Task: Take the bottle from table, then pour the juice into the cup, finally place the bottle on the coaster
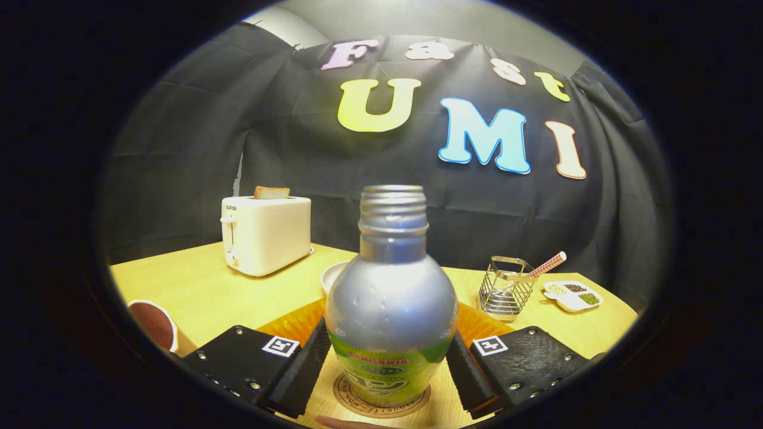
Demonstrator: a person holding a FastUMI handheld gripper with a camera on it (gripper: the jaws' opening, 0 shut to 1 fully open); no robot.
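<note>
A silver metal bottle (pixel 390 298) with a green label and an uncapped threaded neck stands upright between my fingers. Its base rests on a round cork coaster (pixel 381 400). My gripper (pixel 387 363) is shut on the bottle, with one finger against each side of the labelled lower body. Off to the left of the left finger, a white cup (pixel 154 326) holds dark red juice.
An orange mat (pixel 289 325) lies under the coaster area, with a white bowl (pixel 332 277) just behind the bottle. A cream toaster (pixel 265 233) holding a slice of bread stands back left. A wire basket (pixel 505 289) with a straw and a white seed dish (pixel 572 295) sit back right.
</note>
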